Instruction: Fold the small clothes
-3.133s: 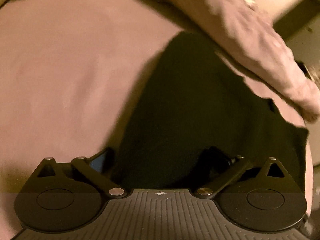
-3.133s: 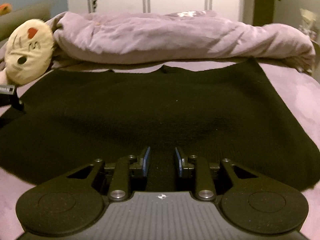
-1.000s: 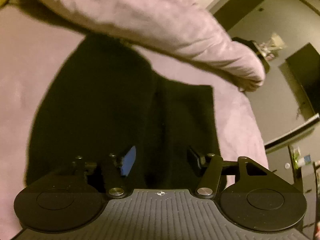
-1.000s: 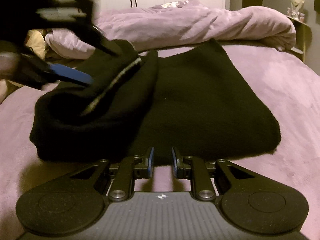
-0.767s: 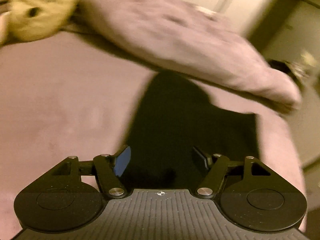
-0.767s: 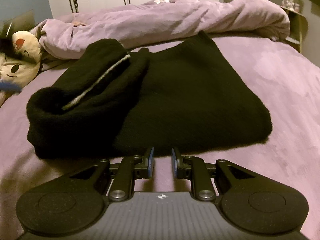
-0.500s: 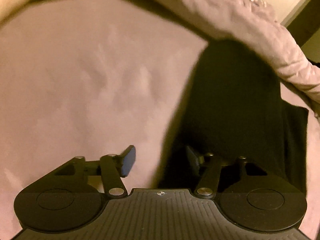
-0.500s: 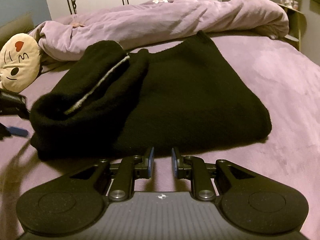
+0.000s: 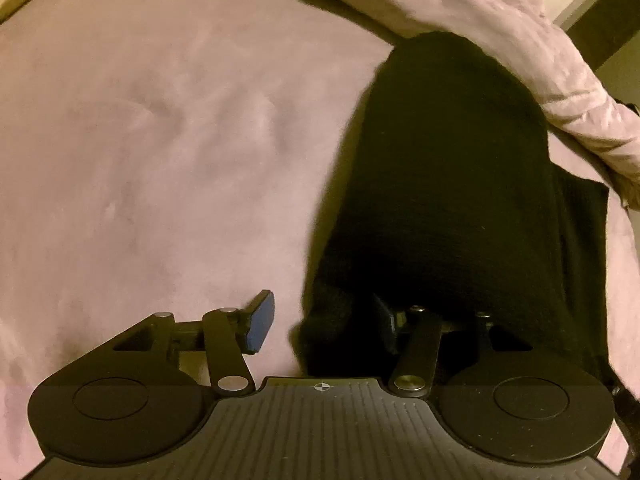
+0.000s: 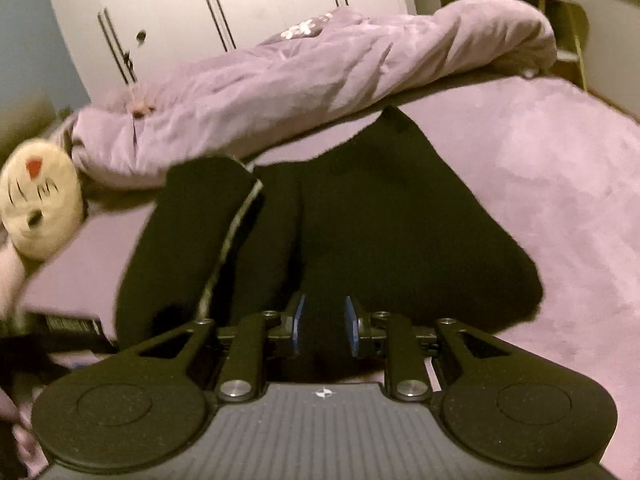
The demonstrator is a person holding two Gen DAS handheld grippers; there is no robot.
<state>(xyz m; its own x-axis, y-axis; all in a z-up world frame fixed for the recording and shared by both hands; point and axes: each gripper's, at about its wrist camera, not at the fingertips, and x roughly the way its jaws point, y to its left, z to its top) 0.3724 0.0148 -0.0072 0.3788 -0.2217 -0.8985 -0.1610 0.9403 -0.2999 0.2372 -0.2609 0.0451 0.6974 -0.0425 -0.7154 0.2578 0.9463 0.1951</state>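
Note:
A black knitted garment (image 10: 380, 220) lies on the purple bed, its left third folded over onto the middle, with a pale seam line (image 10: 236, 224) along the fold. It also shows in the left wrist view (image 9: 448, 200). My left gripper (image 9: 320, 320) is open at the garment's near left corner, the cloth between the jaws and over the right finger. My right gripper (image 10: 323, 326) is open over the near edge, black cloth between its blue pads (image 10: 298, 322).
A rumpled purple duvet (image 10: 320, 76) lies along the far side of the bed (image 10: 560, 184). A cream plush face (image 10: 36, 204) sits at the left. White wardrobe doors (image 10: 240, 4) stand behind. The other gripper's body (image 10: 60, 332) shows at the lower left.
My right gripper has moved forward from in front of the garment onto its near edge. My left gripper has come down to the garment's left corner.

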